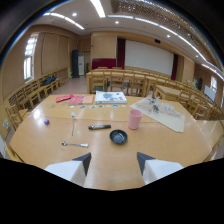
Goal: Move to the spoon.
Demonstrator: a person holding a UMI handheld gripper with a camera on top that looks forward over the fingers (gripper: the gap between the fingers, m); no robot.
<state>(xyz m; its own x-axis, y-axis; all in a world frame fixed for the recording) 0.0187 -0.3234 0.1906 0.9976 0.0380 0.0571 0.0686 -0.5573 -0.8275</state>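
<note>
1. Wooden and wide, the table (150,150) is the biggest thing; it spreads out past both fingers, and its far edge meets rows of wooden chairs (117,80).
2. Clear plastic sheet (162,112) lies far off, beyond the right finger; a white booklet (110,97) lies at the far middle; red papers (75,99) lie beside it.
3. Up above the near edge of the table hangs the gripper (114,161), looking forward and a bit down; its two fingers stand wide apart and hold nothing; only bare wood shows between them.
4. Pink cup (134,119) stands upright beyond the fingers; a small black bowl (118,136) sits just in front of it, a little ahead of the gap.
5. Black marker (99,127) lies flat near the bowl.
6. Silver spoon (74,144) lies flat ahead of the left finger and off to its outer side, apart from everything; open wood lies all around it.
7. Tiny purple thing (46,121) sits near the table's side edge, well away from the spoon.
</note>
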